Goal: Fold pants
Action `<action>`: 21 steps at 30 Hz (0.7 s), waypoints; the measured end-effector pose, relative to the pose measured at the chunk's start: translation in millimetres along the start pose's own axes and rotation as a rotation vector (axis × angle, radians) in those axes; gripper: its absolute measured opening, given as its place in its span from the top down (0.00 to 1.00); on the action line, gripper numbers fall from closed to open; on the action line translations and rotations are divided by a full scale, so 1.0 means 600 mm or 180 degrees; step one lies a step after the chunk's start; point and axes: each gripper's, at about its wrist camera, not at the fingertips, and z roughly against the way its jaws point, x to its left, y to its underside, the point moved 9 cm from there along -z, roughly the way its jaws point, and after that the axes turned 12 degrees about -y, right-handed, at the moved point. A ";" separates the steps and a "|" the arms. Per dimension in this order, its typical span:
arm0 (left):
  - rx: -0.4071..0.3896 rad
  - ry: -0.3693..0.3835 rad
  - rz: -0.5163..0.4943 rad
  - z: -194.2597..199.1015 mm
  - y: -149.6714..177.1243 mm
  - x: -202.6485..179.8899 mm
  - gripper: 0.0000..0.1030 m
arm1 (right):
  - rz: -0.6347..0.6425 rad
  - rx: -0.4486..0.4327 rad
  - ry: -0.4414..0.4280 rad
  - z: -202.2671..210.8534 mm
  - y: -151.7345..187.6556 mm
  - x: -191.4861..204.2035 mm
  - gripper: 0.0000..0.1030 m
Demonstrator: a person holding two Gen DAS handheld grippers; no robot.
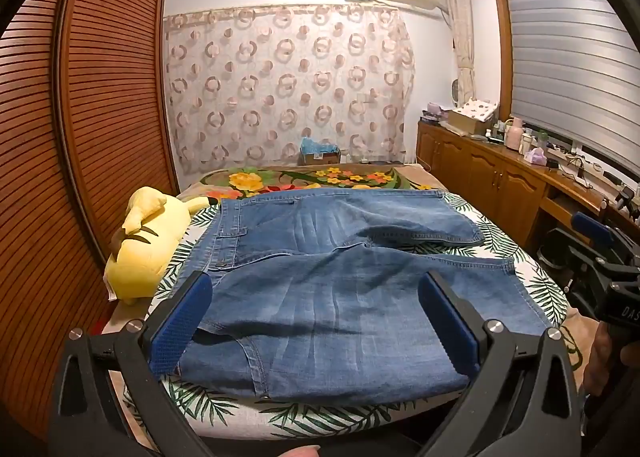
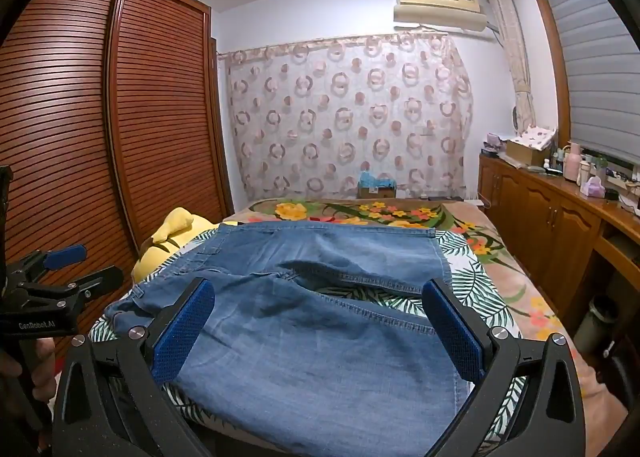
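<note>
Blue denim pants [image 1: 320, 257] lie spread flat on the bed, waistband [image 1: 228, 233] to the left and both legs running to the right. My left gripper [image 1: 316, 321] hovers open over the near waist end, its blue pads [image 1: 184, 325] wide apart with nothing pinched. In the right wrist view the pants [image 2: 320, 337] fill the foreground, and my right gripper [image 2: 318, 337] stands open above the near leg. Each gripper shows in the other's view: the right gripper [image 1: 580, 241] at the right edge, the left gripper [image 2: 86, 263] at the left edge, both held by a hand.
The bed carries a leaf-print sheet [image 1: 248, 413] and a floral blanket [image 1: 312, 177] at the far end. A yellow plush toy [image 1: 144, 245] lies left of the pants. A slatted wooden wardrobe [image 1: 80, 137] stands close on the left, a wooden cabinet [image 1: 500, 181] on the right.
</note>
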 end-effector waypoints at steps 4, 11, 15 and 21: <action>-0.0002 -0.0001 -0.0002 0.000 0.000 0.000 0.00 | 0.0005 0.0010 0.0014 0.000 -0.002 0.001 0.00; -0.0002 0.0003 -0.0002 0.000 0.000 0.000 0.00 | 0.0015 -0.0009 0.0020 0.005 -0.005 0.005 0.00; -0.0005 0.0003 0.0000 0.000 0.000 0.000 0.00 | 0.0015 -0.0008 0.0021 0.005 -0.005 0.005 0.00; -0.0006 0.0000 0.0003 0.000 0.000 0.000 0.00 | 0.0002 -0.0020 0.0016 0.010 -0.002 0.006 0.00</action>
